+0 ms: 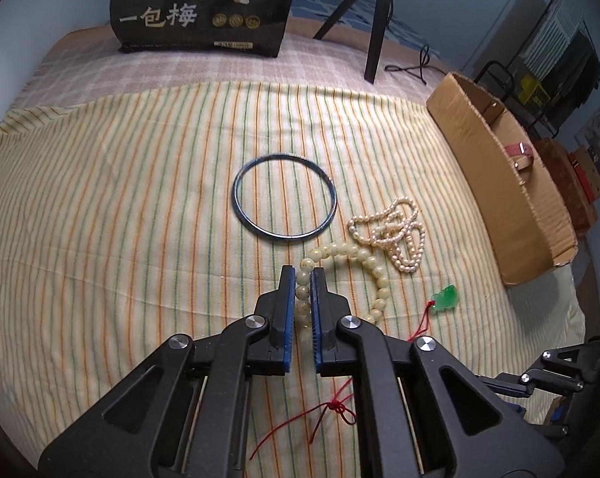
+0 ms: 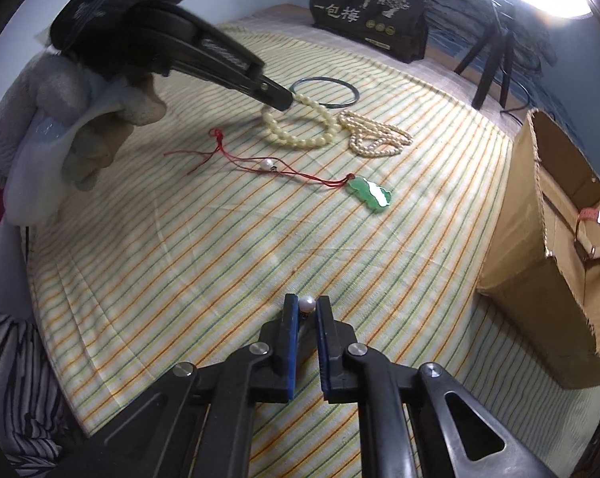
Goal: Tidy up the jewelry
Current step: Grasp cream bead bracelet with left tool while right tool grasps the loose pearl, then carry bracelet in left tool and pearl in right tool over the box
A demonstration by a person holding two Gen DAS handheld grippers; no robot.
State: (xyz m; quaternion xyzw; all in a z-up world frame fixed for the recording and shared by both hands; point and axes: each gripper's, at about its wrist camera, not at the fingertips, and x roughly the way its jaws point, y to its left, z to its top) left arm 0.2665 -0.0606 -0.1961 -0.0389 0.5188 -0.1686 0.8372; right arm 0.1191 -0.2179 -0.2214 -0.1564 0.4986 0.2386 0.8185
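Observation:
My left gripper [image 1: 303,275] is shut on a cream bead bracelet [image 1: 373,275] lying on the striped cloth; it also shows in the right wrist view [image 2: 286,101] with the bracelet [image 2: 300,141]. My right gripper [image 2: 307,304] is shut on a small pearl earring [image 2: 306,303] low over the cloth. A blue bangle [image 1: 284,195] lies beyond the bracelet. A pearl necklace [image 1: 395,231] lies to its right. A green jade pendant [image 2: 369,193] on a red cord [image 2: 260,163] lies mid-cloth, with a second pearl earring [image 2: 266,164] beside the cord.
An open cardboard box [image 2: 539,279] at the right edge holds a pink-strapped watch [image 2: 593,235]. A black printed bag [image 1: 204,4] and tripod legs [image 1: 375,28] stand at the back. A gloved hand [image 2: 97,127] holds the left gripper.

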